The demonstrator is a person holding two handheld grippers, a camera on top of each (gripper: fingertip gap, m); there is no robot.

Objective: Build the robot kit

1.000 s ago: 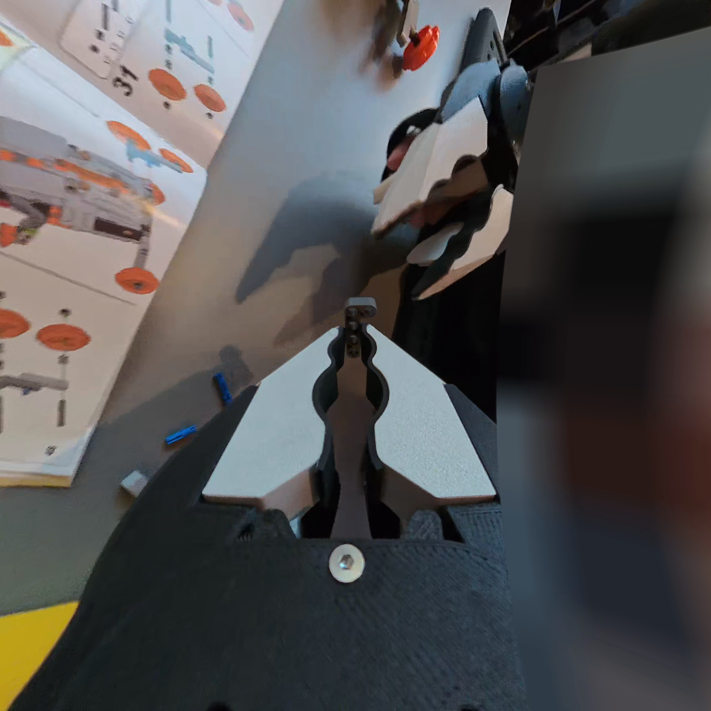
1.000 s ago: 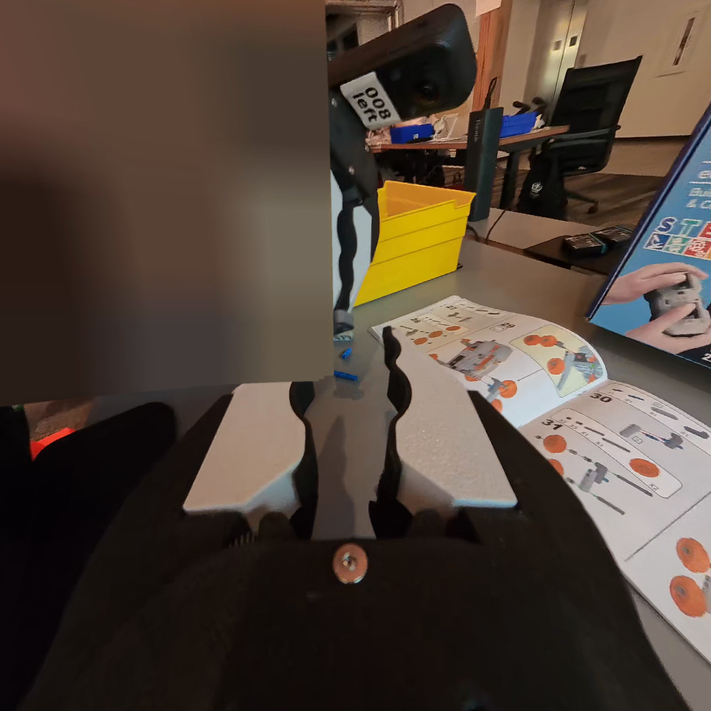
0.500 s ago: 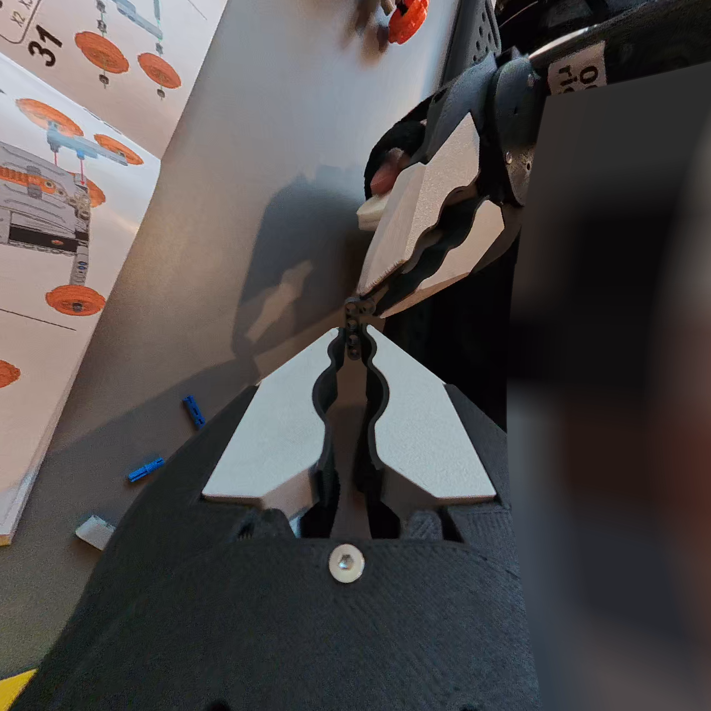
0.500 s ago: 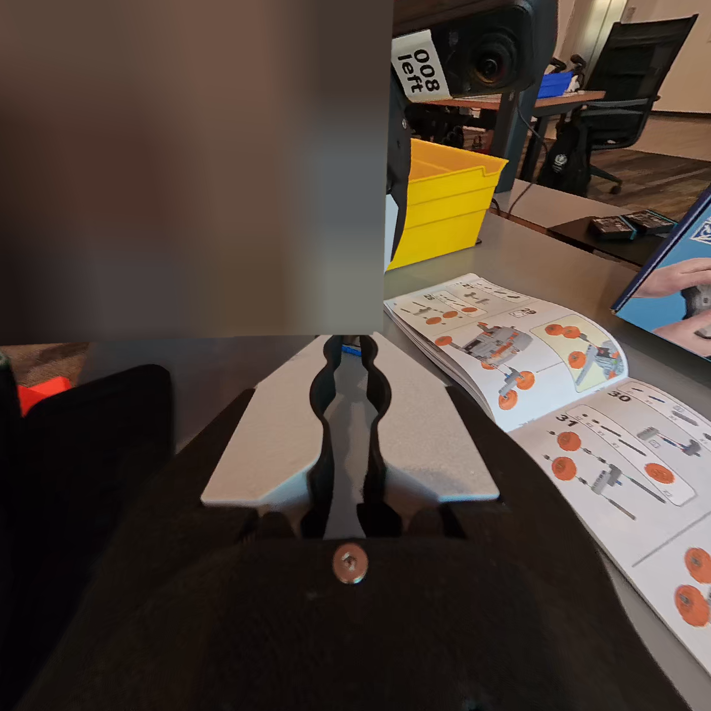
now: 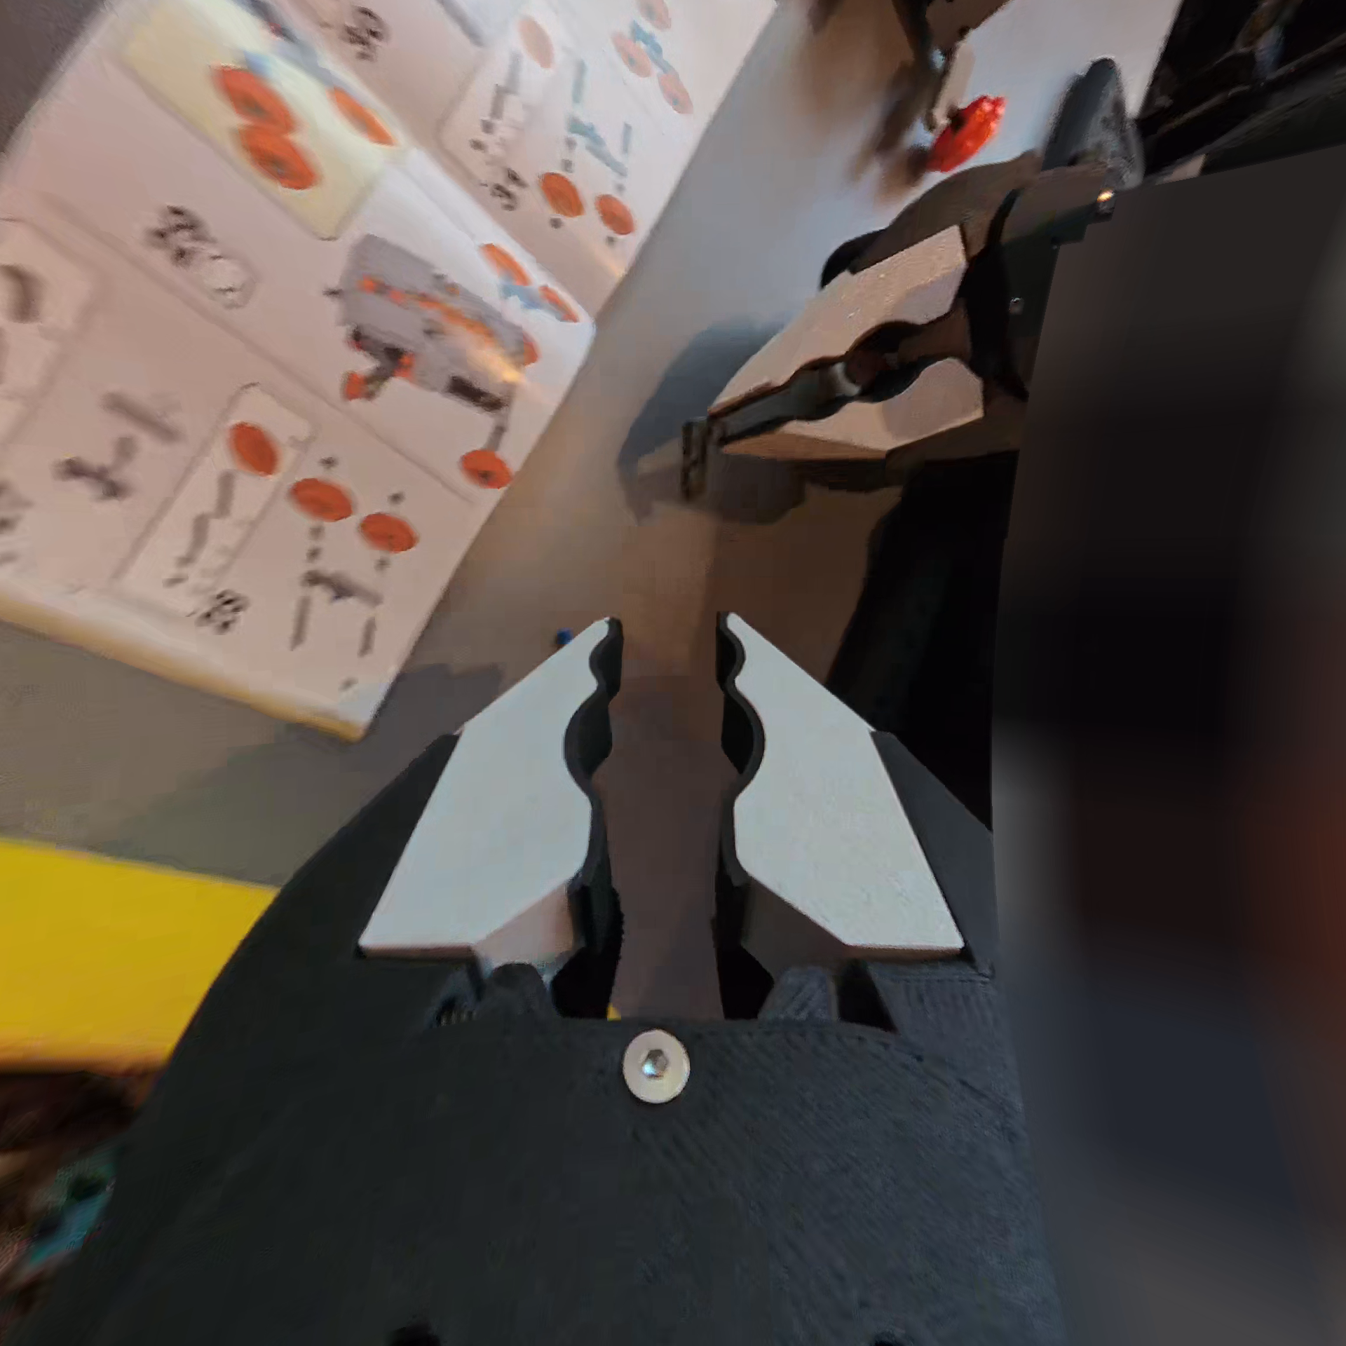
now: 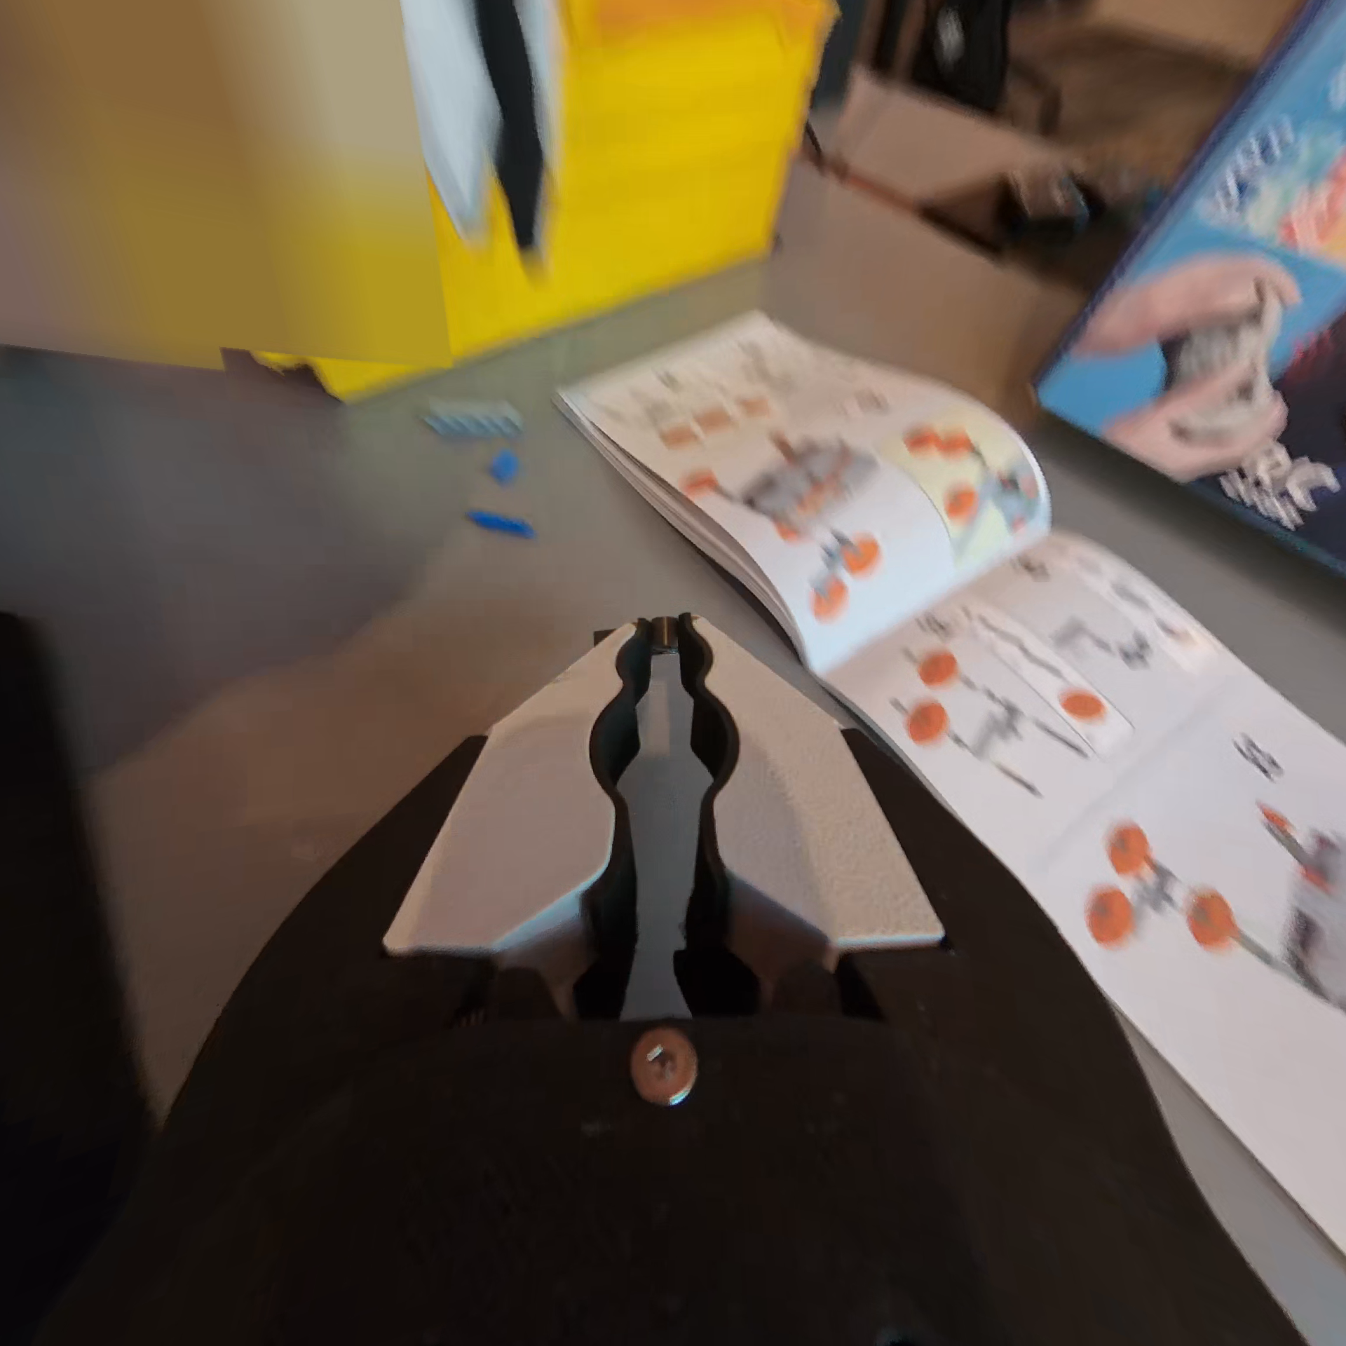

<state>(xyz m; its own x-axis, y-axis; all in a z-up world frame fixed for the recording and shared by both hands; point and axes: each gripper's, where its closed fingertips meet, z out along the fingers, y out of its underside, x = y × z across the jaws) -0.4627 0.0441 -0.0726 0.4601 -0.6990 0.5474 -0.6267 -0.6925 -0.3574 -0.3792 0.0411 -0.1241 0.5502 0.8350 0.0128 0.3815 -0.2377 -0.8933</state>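
Here the right gripper (image 6: 664, 632) is clamped on a small grey beam piece (image 6: 663, 632), pinched at the very fingertips and raised above the grey table (image 6: 306, 655), just beside the near edge of the open instruction booklet (image 6: 947, 655). In the left wrist view the same gripper (image 5: 710, 437) shows off to the booklet's right, with the short holed piece (image 5: 695, 455) sticking out from between its tips. The left gripper (image 5: 666, 630) has its jaws parted with nothing between them, hovering over bare table next to the booklet's (image 5: 277, 349) corner. A yellow bin (image 6: 655, 167) stands beyond the booklet's far end, and a pale blue beam (image 6: 473, 421) and two small blue pins (image 6: 502, 466) lie on the table between bin and booklet. A blue box (image 6: 1224, 291) stands beside the booklet's far right side. An orange wheel piece (image 5: 961, 131) lies past the booklet, blurred.
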